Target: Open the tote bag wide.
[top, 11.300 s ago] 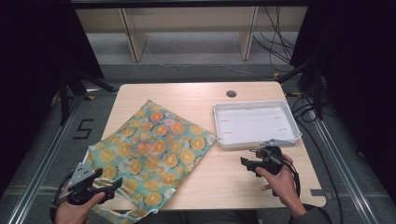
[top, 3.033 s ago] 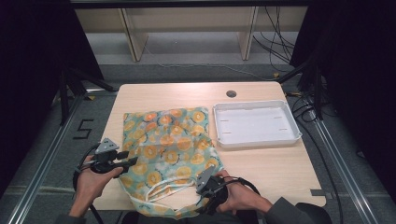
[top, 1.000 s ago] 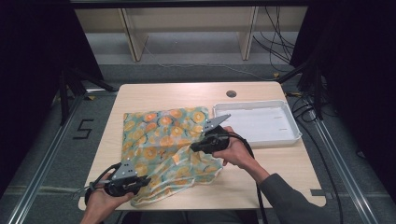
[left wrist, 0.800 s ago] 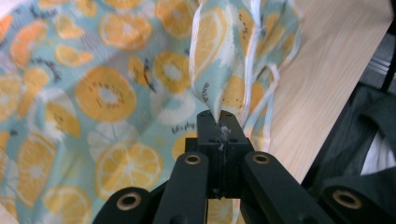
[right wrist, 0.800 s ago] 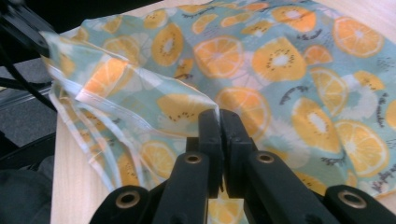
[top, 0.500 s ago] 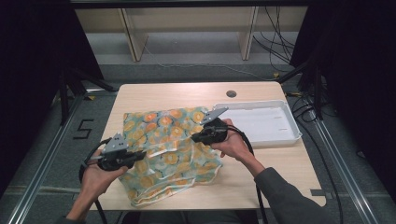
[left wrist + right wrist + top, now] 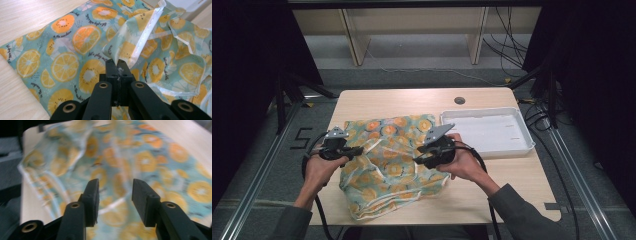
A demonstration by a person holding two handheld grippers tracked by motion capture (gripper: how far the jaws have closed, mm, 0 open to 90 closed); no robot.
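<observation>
On table, cloth crumpled, long axis near-to-far; left gripper pinches edge.

**Left jaws clamped, right jaws parting**

Both forearms come in over the near edge of the bench. The left gripper, toward the bench's left edge, lies about level with its jaws pressed tight on a fold of the cloth. The right gripper, nearer the middle, has just been opening; its jaws stand apart with nothing pinched between them.

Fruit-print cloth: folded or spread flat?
Partly folded, rumpled. The fruit-print cloth has its near half doubled over, white hems showing; the left tool is shut on a lifted edge.
</observation>
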